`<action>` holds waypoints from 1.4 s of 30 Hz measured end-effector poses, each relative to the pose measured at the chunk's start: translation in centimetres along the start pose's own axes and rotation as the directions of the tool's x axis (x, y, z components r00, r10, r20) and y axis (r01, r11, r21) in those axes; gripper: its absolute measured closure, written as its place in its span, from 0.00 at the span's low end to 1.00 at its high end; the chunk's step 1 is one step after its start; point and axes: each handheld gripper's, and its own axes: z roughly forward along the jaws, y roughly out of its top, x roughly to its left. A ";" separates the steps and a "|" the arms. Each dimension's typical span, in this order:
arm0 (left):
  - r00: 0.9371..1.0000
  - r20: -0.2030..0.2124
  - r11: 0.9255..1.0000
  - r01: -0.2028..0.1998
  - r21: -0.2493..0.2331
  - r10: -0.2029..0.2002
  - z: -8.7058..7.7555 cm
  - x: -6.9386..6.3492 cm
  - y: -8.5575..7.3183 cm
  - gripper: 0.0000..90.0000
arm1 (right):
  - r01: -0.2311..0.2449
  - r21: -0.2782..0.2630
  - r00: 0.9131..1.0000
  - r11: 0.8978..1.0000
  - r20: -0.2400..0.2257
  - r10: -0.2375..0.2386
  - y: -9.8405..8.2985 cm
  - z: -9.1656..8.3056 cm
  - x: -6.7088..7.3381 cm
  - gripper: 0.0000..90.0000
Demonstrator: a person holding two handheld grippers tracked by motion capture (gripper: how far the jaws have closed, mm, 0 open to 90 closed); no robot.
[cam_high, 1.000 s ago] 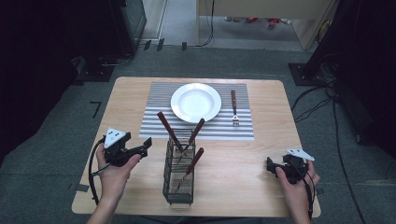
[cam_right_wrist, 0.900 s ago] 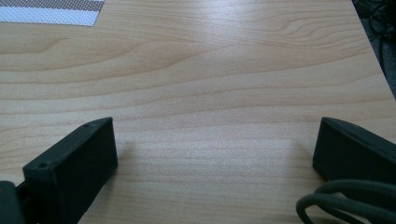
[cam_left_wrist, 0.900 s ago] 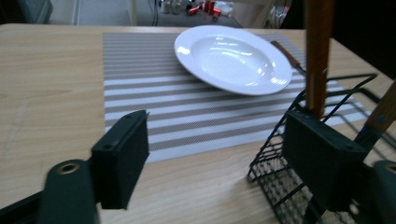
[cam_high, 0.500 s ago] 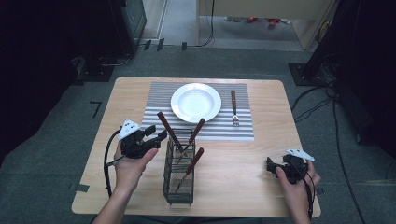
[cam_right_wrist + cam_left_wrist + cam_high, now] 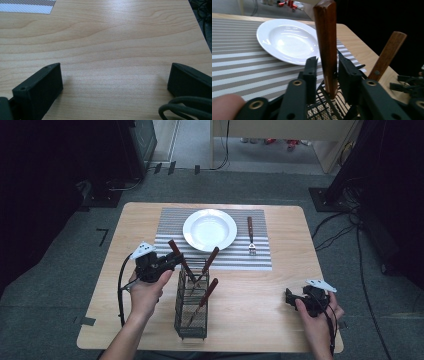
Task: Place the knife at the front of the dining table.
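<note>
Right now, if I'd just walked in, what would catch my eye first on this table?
Probably the left gripper, its jaws having just been closing around a wooden handle that sticks up from the black wire caddy at the table's near middle. Behind it, a white plate gleams on a striped placemat, with a fork to its right. The right gripper rests open at the near right corner.

A white plate (image 5: 209,230) sits on a grey-and-white striped mat (image 5: 165,242) near the far edge of the pale wooden table (image 5: 250,295). The black wire caddy (image 5: 191,317) holds reddish-brown wooden handles (image 5: 214,255); the left gripper (image 5: 172,261) is black.
</note>
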 end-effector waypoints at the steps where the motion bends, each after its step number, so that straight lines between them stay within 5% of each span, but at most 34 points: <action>1: 1.000 0.001 1.000 -0.001 -0.001 0.001 0.0 0.0 0.1 0.84 | 0.000 0.000 1.000 1.000 0.000 0.000 0.0 0.0 0.0 0.00; 5: 0.999 0.051 1.000 0.018 -0.013 -0.017 -0.3 0.0 0.4 0.90 | 0.000 0.000 1.000 1.000 0.000 0.000 0.0 0.0 0.0 0.00; 19: 0.994 0.079 0.989 -0.070 -0.127 0.081 -3.6 -1.9 2.1 0.92 | 0.000 0.000 1.000 1.000 0.000 0.000 0.0 0.0 0.0 0.00; 31: 0.987 0.103 0.958 -0.094 -0.270 0.126 -7.6 -3.2 3.5 0.92 | 0.000 0.000 1.000 1.000 0.000 0.000 0.0 0.0 0.0 0.00; 42: 0.985 0.089 0.920 -0.106 -0.378 0.150 -11.0 -3.9 4.5 0.92 | 0.001 0.000 1.000 1.000 0.000 -0.001 0.0 0.0 0.0 0.00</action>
